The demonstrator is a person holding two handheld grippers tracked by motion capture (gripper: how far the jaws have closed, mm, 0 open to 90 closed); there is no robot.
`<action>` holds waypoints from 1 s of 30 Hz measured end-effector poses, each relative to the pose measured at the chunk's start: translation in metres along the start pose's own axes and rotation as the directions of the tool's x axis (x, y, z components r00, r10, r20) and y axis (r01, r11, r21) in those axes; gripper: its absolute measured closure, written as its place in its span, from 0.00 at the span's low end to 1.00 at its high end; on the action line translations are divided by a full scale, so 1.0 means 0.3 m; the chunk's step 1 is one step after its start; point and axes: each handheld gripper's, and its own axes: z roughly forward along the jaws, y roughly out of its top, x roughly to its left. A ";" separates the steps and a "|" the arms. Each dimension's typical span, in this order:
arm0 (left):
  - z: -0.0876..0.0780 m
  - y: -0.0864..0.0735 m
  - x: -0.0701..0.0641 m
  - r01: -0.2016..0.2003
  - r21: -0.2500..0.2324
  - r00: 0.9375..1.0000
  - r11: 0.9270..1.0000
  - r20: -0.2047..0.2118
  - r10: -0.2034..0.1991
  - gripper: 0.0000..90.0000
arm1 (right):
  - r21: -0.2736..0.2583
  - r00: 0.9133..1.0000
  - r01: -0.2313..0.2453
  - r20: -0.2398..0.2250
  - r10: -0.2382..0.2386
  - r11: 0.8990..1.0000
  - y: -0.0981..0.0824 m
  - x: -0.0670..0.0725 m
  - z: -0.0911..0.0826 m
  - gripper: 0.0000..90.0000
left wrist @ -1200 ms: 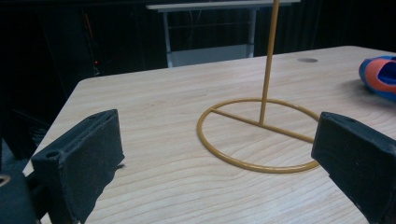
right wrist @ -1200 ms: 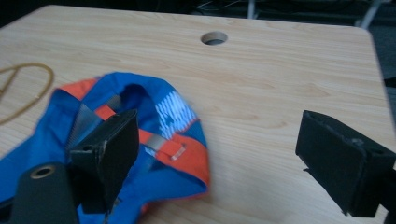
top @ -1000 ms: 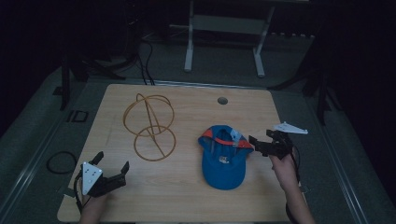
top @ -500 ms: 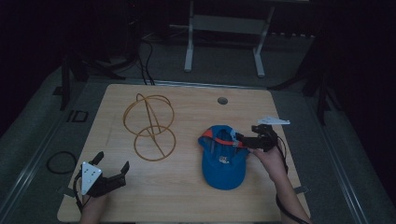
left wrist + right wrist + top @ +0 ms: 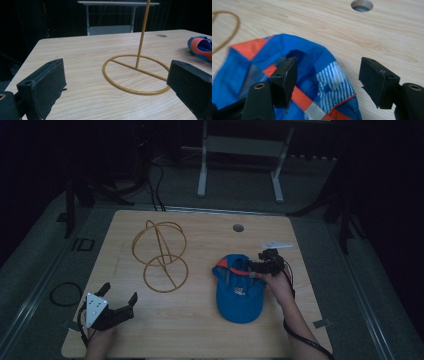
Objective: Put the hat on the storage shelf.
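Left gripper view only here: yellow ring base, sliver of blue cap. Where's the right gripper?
Observer: Right gripper is at the back rim of the blue and orange fabric cap, on the wooden table's right half.
Operator: Gripping it?
Observer: Not yet. Its fingers have just been closing, the cap's rim between them, one over bare wood; pads not pressing.
Operator: What tops that ring's post?
Observer: Two crossed hoops of the yellow wire stand.

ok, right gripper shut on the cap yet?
Not yet. The right gripper has been closing; jaws straddle the cap rim, one inside, the other apart from it over bare table.
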 end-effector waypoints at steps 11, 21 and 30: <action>0.002 -0.001 0.004 0.007 0.005 1.000 1.000 0.008 -0.007 0.03 | 0.099 0.999 0.000 0.032 -0.003 0.995 -0.044 0.004 0.103 0.35; 0.002 -0.001 0.007 0.012 0.010 1.000 1.000 0.008 -0.012 0.03 | 0.132 0.996 0.068 0.052 -0.075 0.989 -0.056 0.037 0.134 0.46; 0.007 -0.004 0.004 -0.005 0.024 1.000 1.000 0.016 0.005 0.03 | 0.113 0.991 0.132 0.011 -0.134 0.985 -0.062 0.068 0.128 0.86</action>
